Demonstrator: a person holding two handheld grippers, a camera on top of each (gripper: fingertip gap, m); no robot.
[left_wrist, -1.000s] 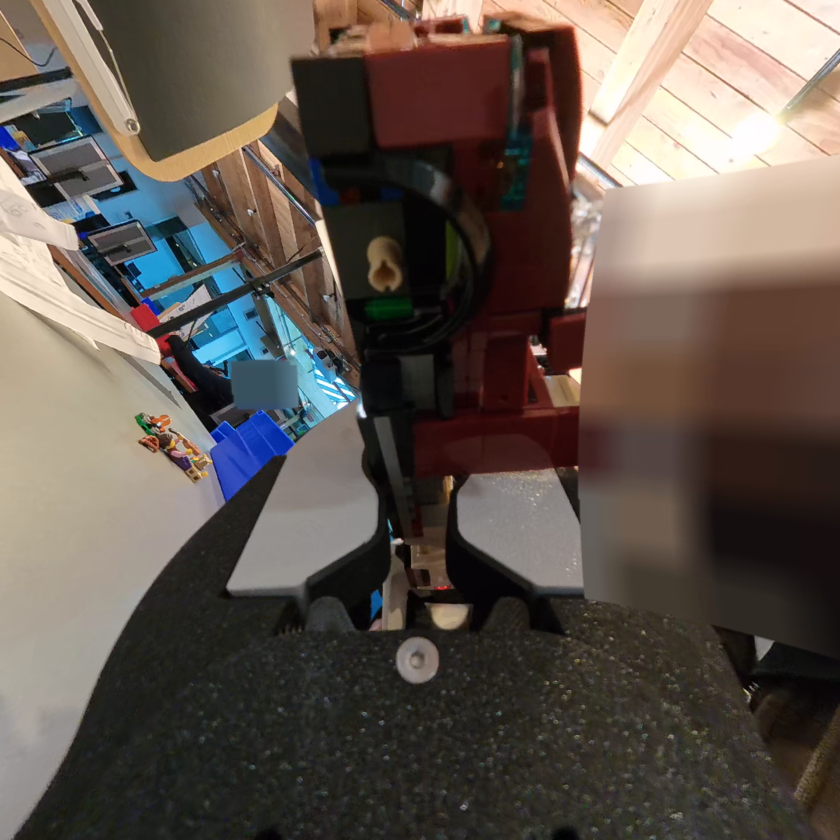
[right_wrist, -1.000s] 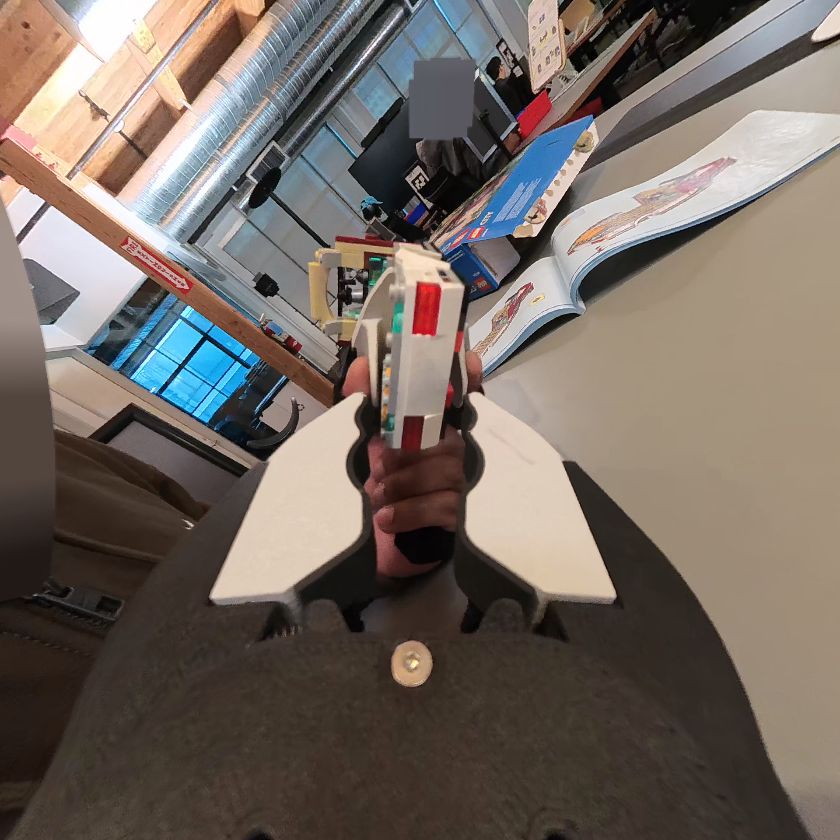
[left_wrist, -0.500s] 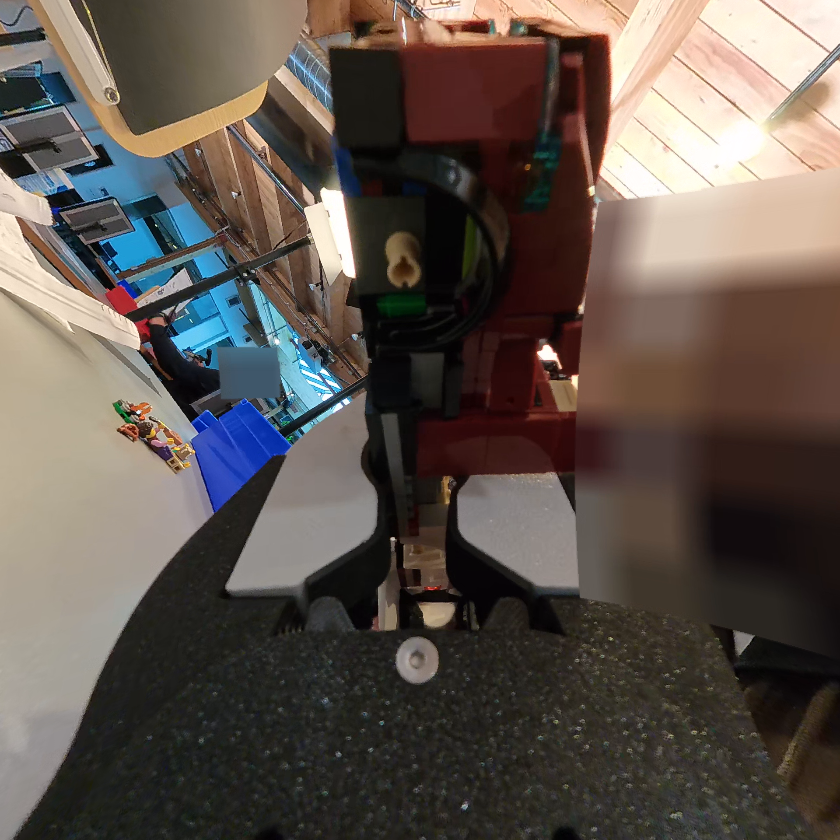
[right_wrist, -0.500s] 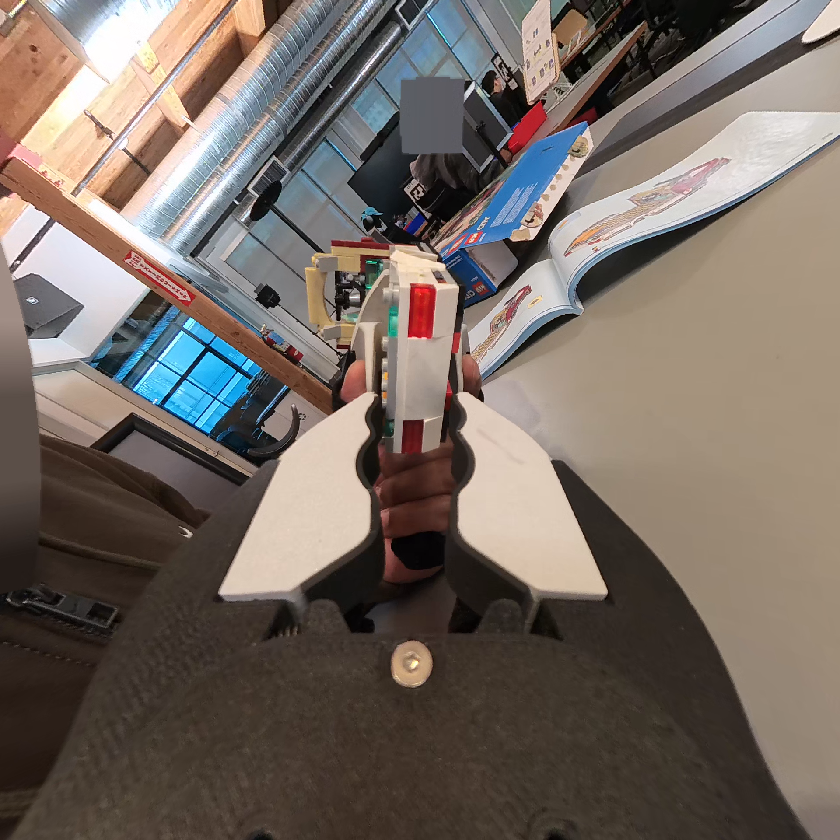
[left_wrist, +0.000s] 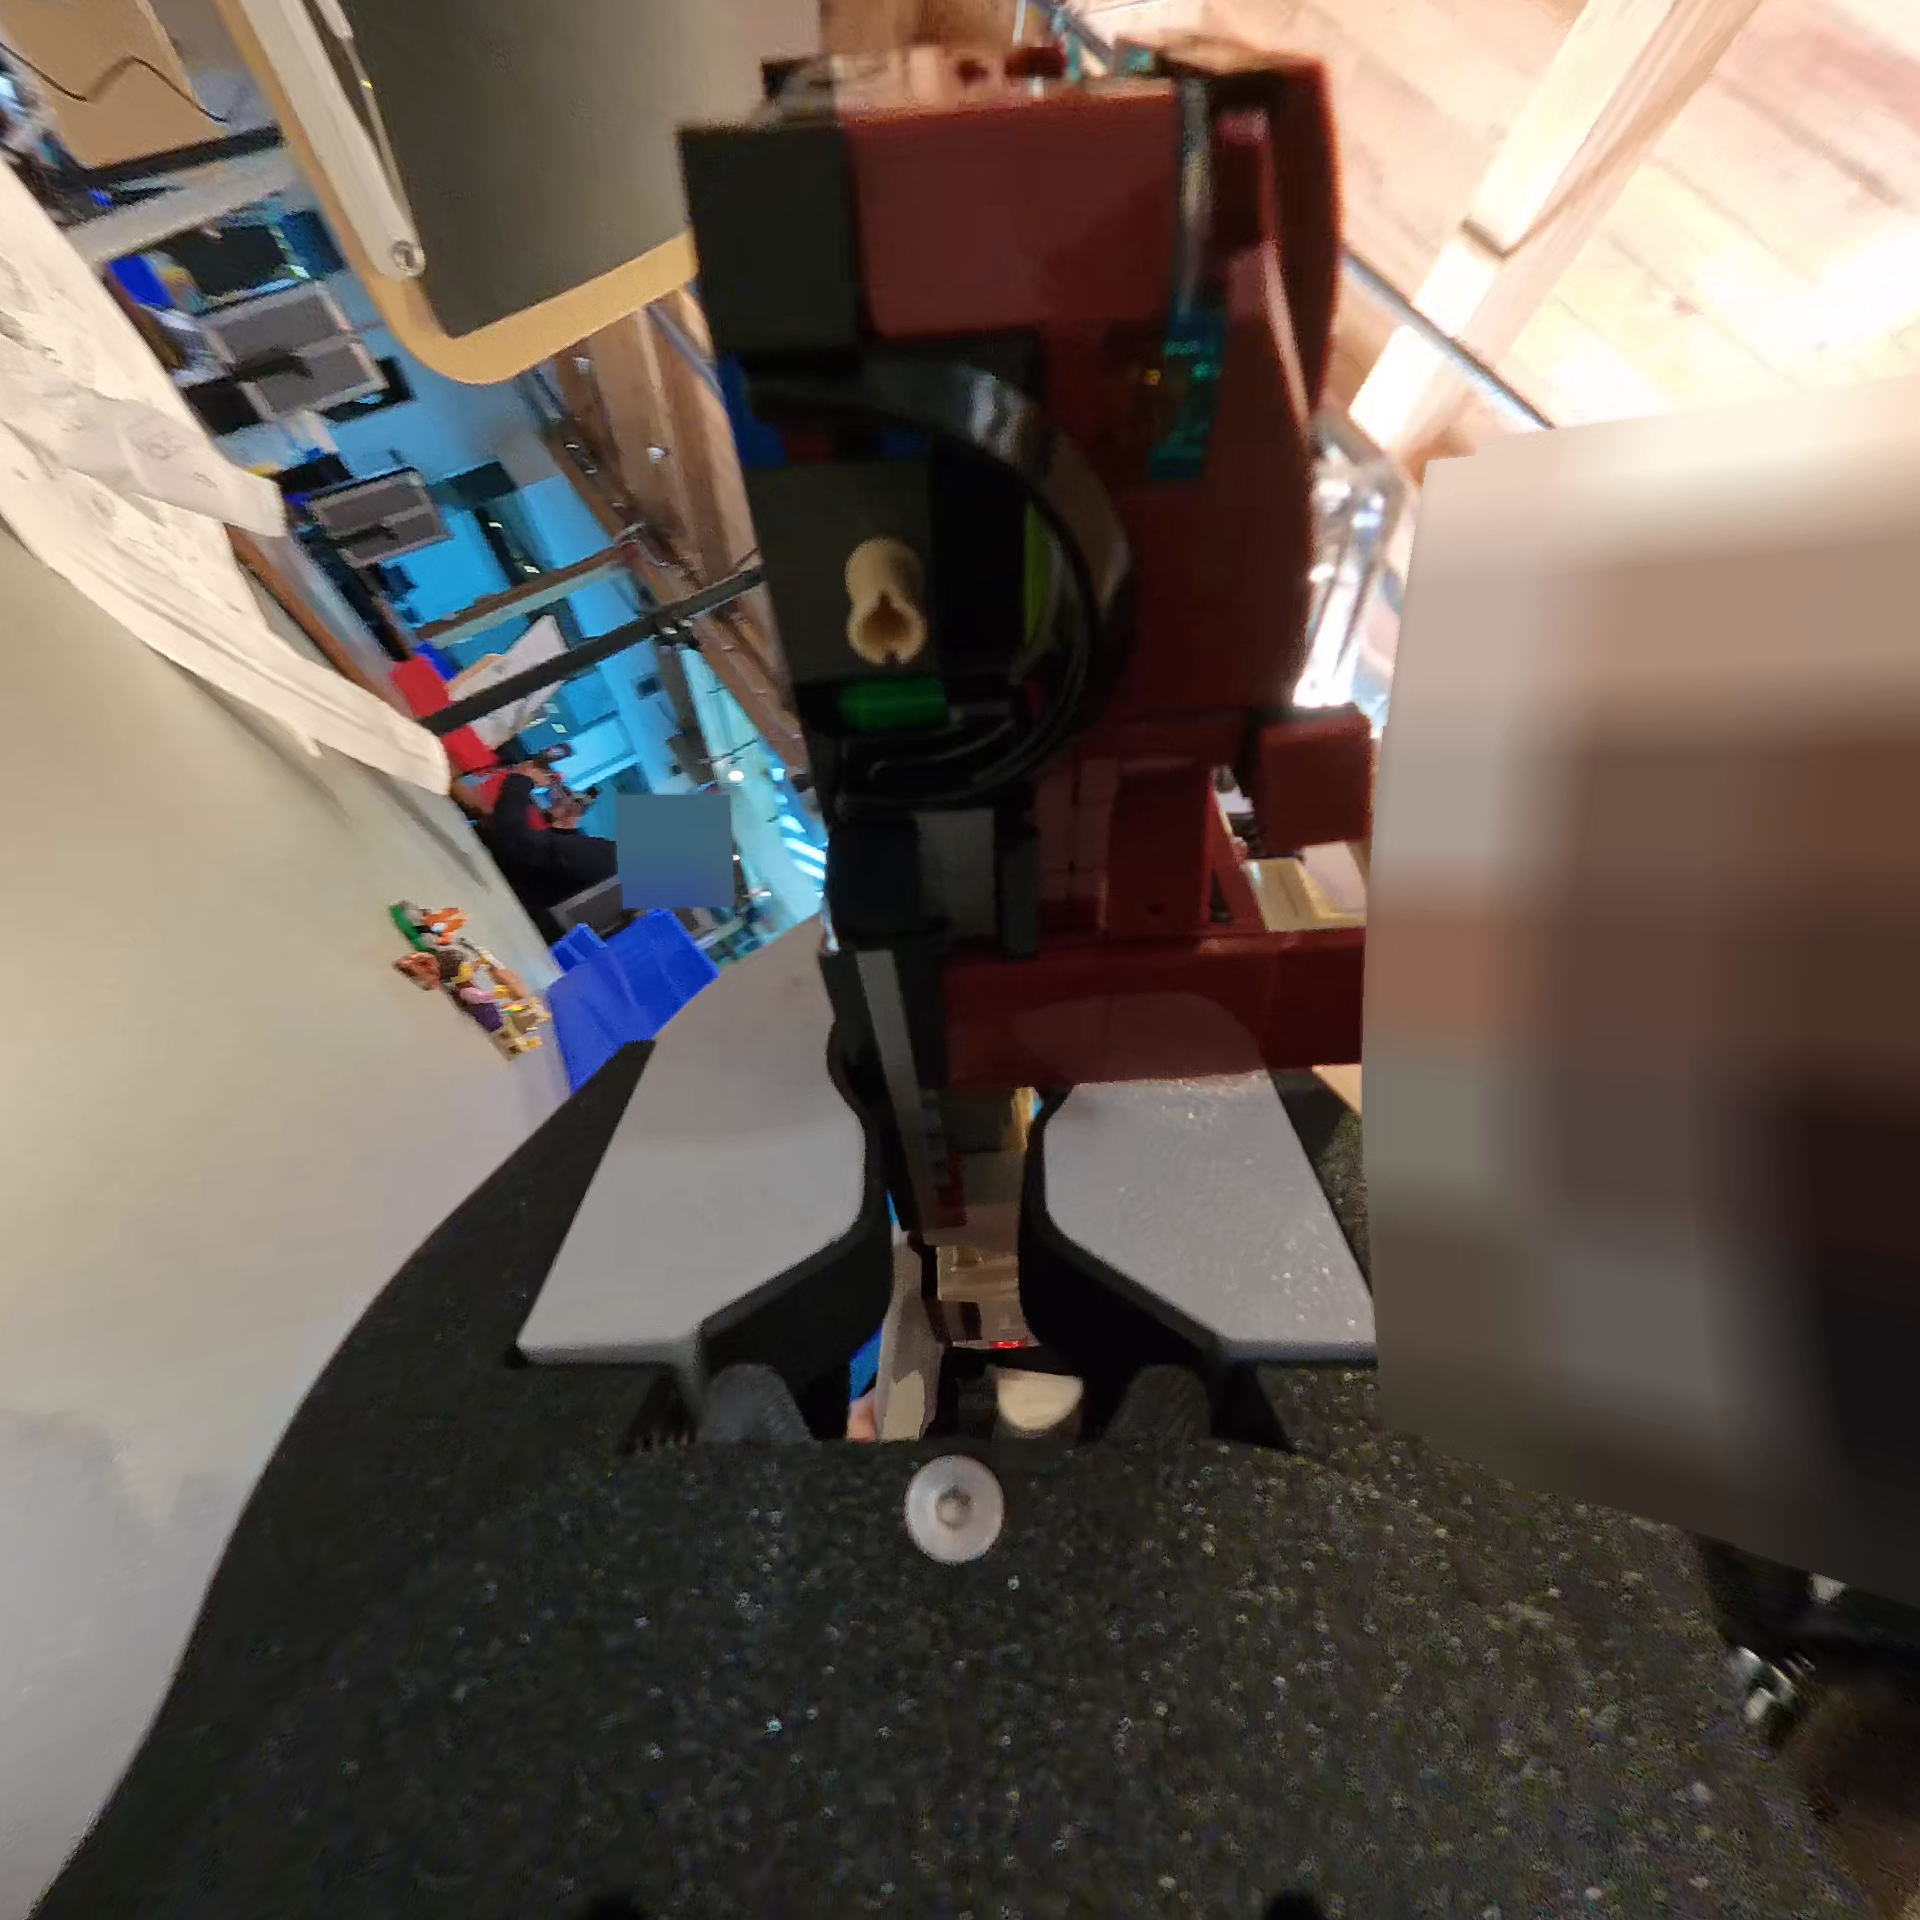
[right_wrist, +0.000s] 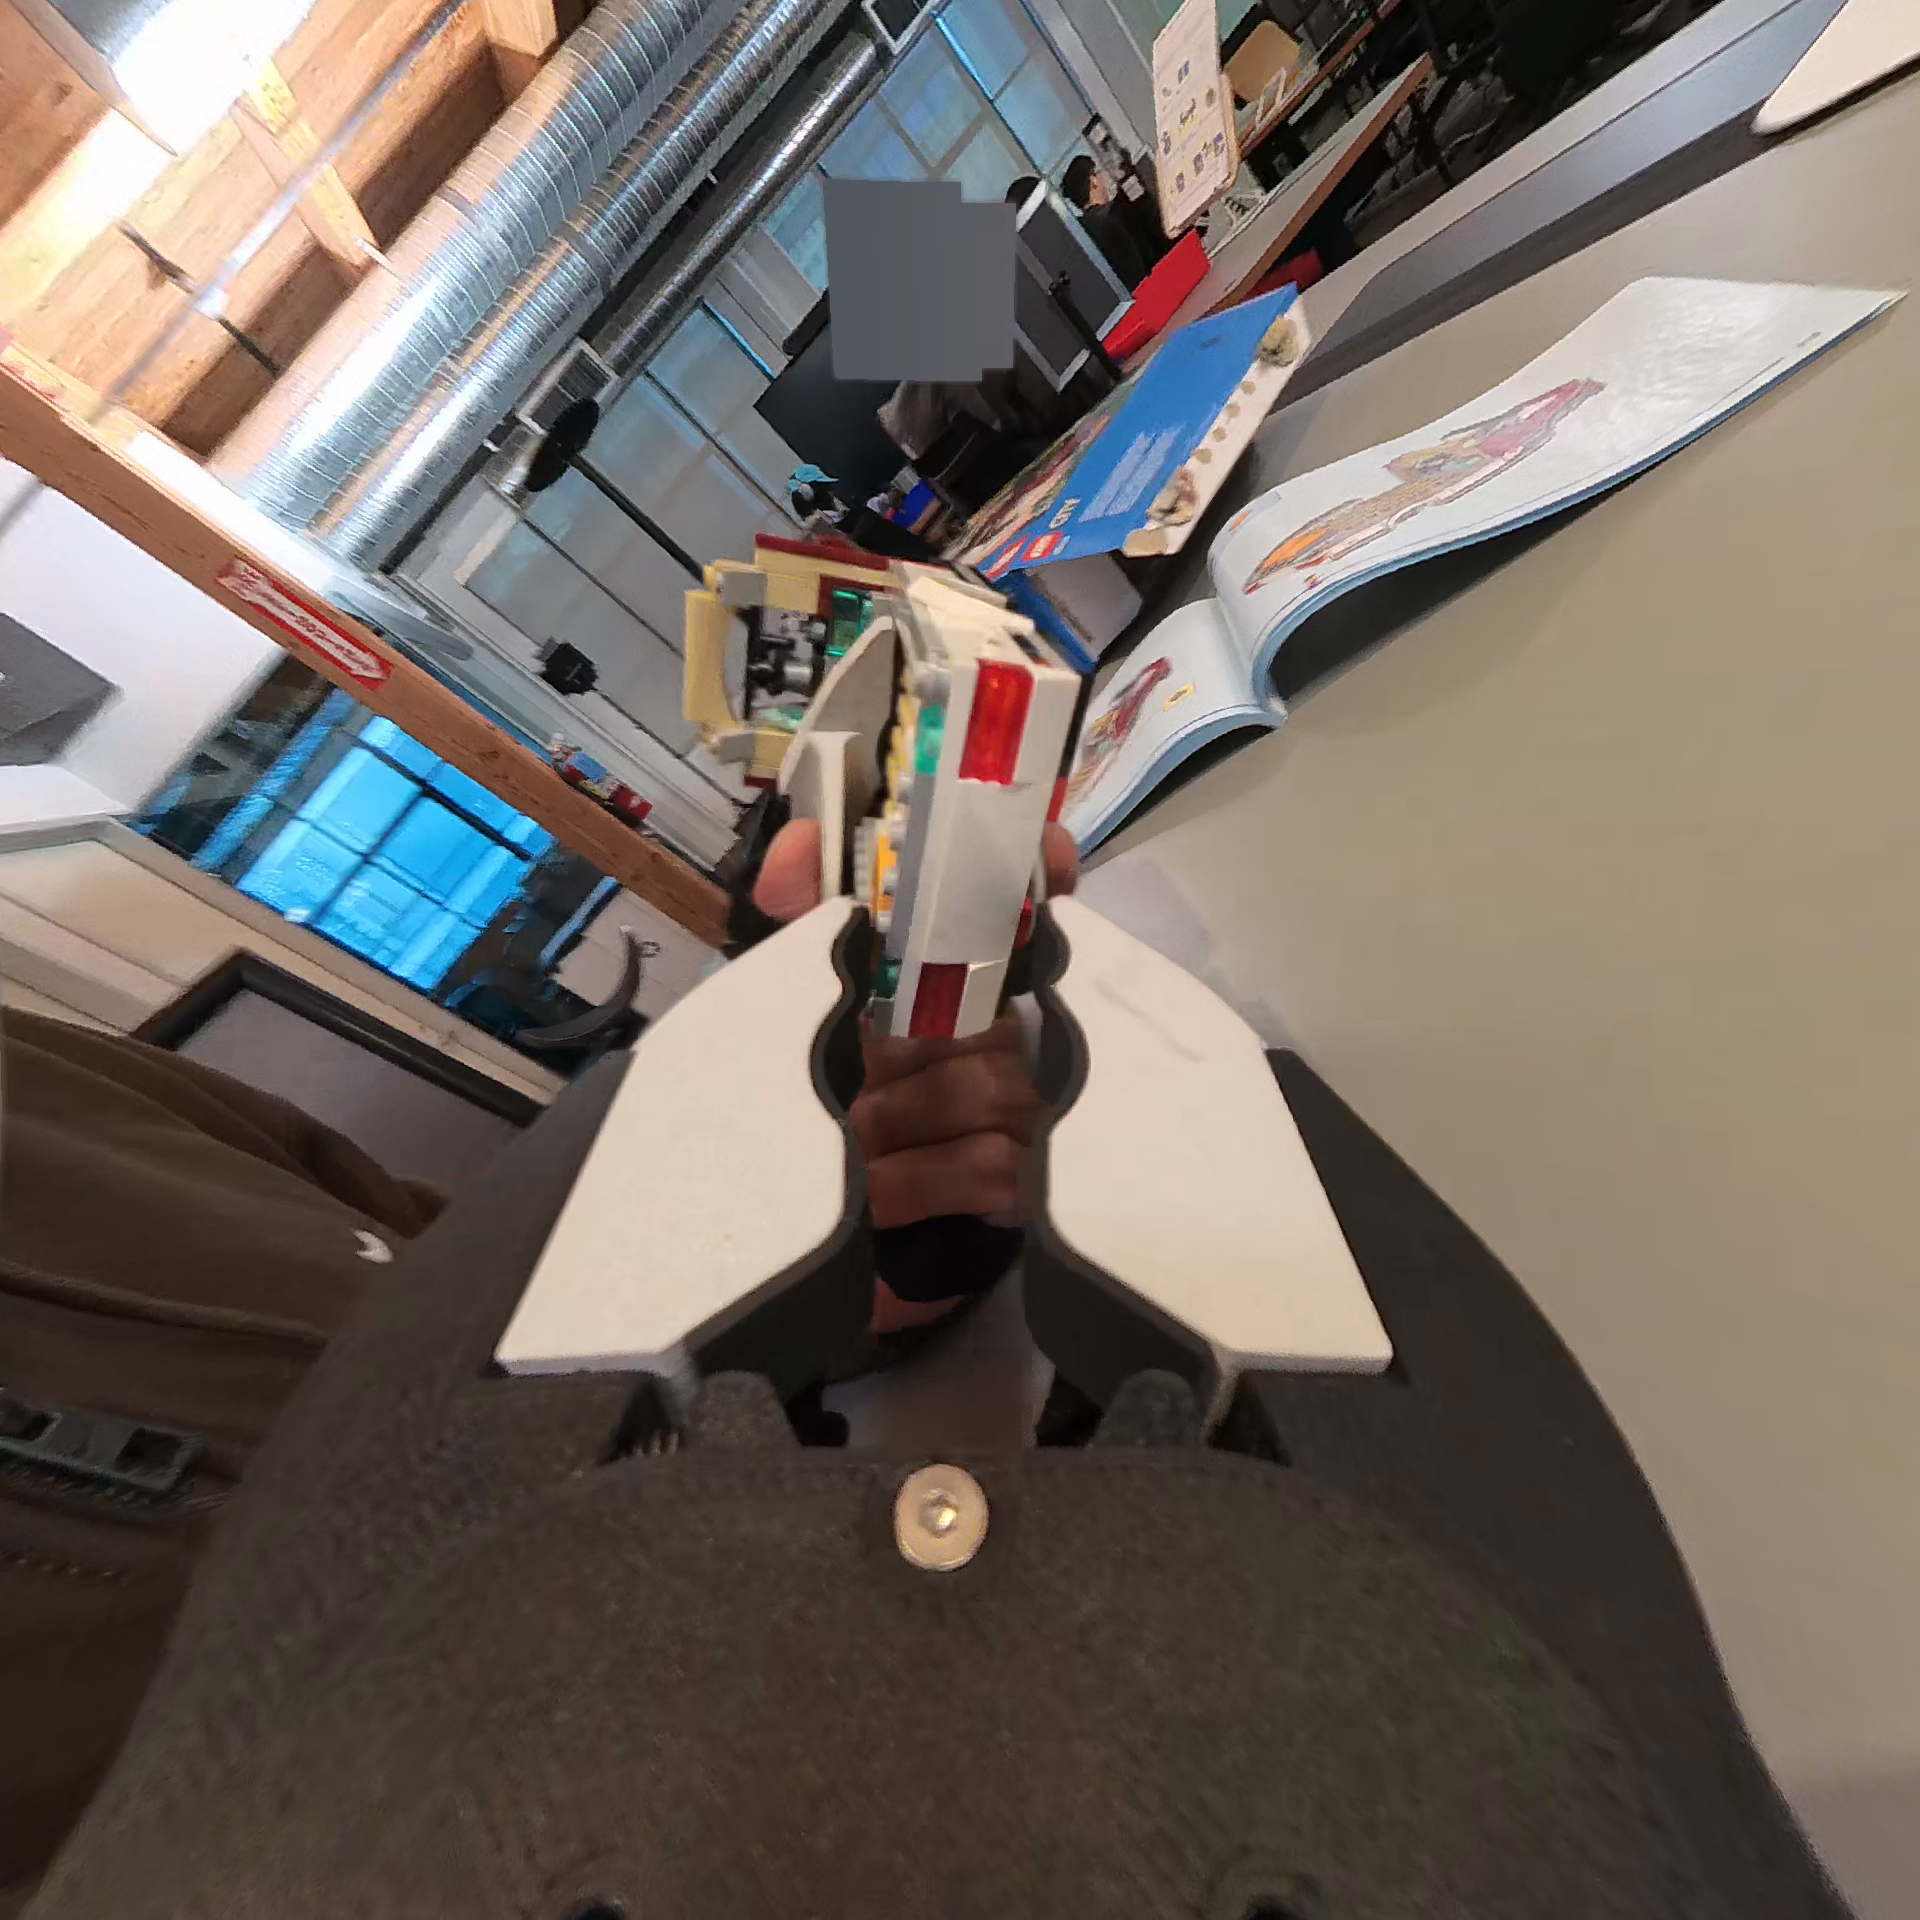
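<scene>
We see the grey desk (right_wrist: 1558, 935) tilted across both views, with an open instruction booklet (right_wrist: 1455, 499) lying on it and a blue toy-brick box (right_wrist: 1143, 468) just beyond the booklet. In the left wrist view loose paper sheets (left_wrist: 156, 540) lie on the desk, a blue bin (left_wrist: 623, 987) stands at its far edge, and a small cluster of colourful minifigures (left_wrist: 468, 977) sits near the bin. Our left hand-held gripper (left_wrist: 951, 1101) is narrowed onto the lower edge of a dark red and black brick-built model (left_wrist: 1039, 520), lifted off the desk; a black strip of it and some tan bricks run down between the two fingers, which sit close against it on either side. A tan axle pin (left_wrist: 883, 603) shows in a black block on the model's side. Our right hand-held gripper (right_wrist: 951, 977) is closed partway on a white brick panel with red sections (right_wrist: 977, 831), both fingertips touching its sides. A person's hand (right_wrist: 935, 1122) grips the same piece from behind, a fingertip on either side. Behind it we see a tan and white brick assembly (right_wrist: 748, 665).
</scene>
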